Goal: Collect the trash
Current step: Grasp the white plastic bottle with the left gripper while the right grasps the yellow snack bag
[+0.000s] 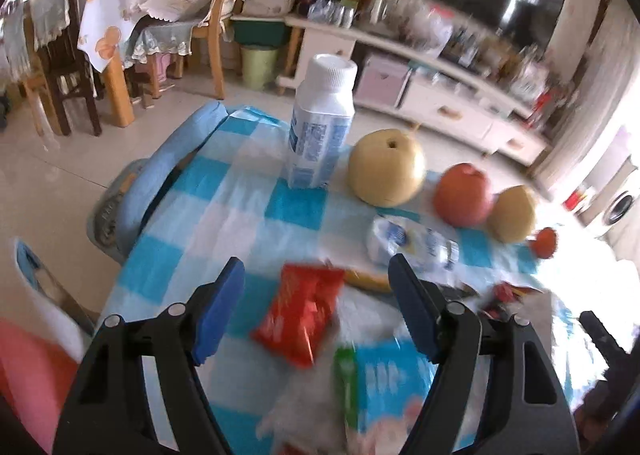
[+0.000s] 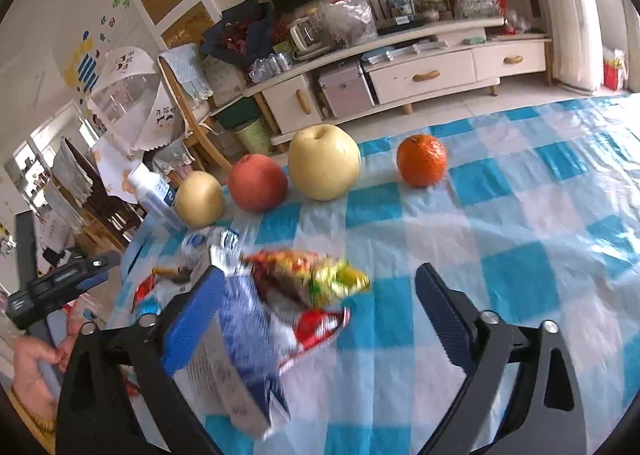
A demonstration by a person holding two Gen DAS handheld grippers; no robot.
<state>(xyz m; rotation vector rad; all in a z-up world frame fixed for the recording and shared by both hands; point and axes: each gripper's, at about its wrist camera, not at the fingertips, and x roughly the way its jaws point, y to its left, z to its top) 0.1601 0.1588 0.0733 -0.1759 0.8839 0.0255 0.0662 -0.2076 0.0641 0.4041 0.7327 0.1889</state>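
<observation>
- Two claws hang over my table with the blue-and-white checked cloth (image 2: 520, 215), both with jaws apart and pressing on nothing.
- My left gripper (image 1: 316, 311) has a red snack wrapper (image 1: 302, 313) lying on the cloth between its blue pads, touching neither; motion blur smears its print.
- Just below it I see a blue-and-white carton (image 1: 394, 383) with a green strip beside it, cut off by the lower edge and too blurred to read.
- My right gripper (image 2: 320, 319) straddles a heap of trash: a blue-and-white carton (image 2: 244, 343) close against the left pad, a crumpled multicoloured wrapper (image 2: 312, 279) on top, and a red wrapper (image 2: 320, 329) partly buried underneath.
- I cannot tell whether the left pad touches that carton.
- A squashed plastic bottle (image 1: 412, 243) lies beyond the left claw; a white bottle (image 1: 320, 123) stands upright behind it.
- Beyond the trash I see fruit in a row: pear (image 2: 323, 163), apple (image 2: 257, 183), a smaller pear (image 2: 199, 199), and an orange (image 2: 421, 161).
- More small red scraps (image 1: 504, 295) near the bright right side are washed out by glare.
- At the left edge of the right view I see a hand (image 2: 36, 371), partly cropped.
</observation>
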